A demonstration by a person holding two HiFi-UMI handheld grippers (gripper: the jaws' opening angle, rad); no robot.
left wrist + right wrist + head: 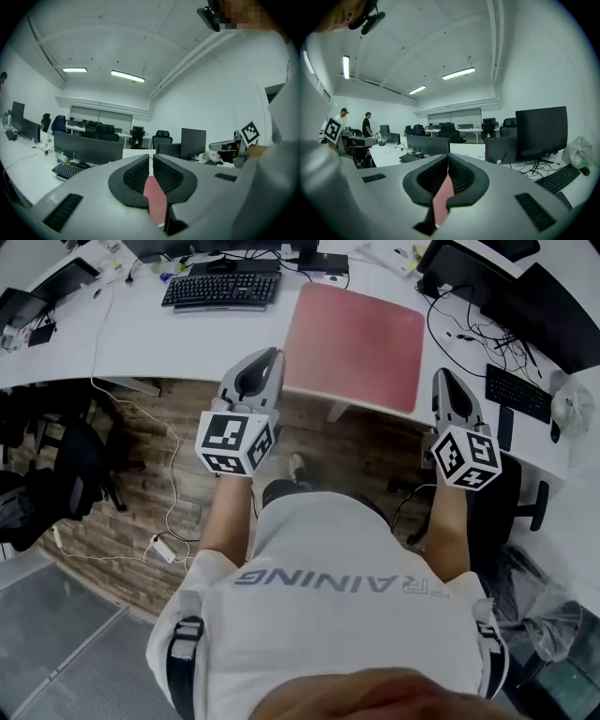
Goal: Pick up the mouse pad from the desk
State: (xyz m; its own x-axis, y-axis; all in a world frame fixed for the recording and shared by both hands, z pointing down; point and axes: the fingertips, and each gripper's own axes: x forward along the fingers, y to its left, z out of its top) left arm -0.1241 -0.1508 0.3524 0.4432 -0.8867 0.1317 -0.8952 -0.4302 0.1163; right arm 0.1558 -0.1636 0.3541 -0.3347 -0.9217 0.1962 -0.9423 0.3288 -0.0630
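Observation:
A red rectangular mouse pad lies flat on the white desk, its near edge close to the desk's front edge. My left gripper hovers just short of the pad's near left corner, jaws shut and empty. Off the pad's near right corner, my right gripper is also shut with nothing in it. In the left gripper view the closed jaws let a strip of the mouse pad show below them. The right gripper view has its jaws closed, with the mouse pad seen beneath.
A black keyboard lies behind the pad at the left, another keyboard and tangled cables at the right. Monitors stand along the desk's back. An office chair and a power cable are on the floor at left.

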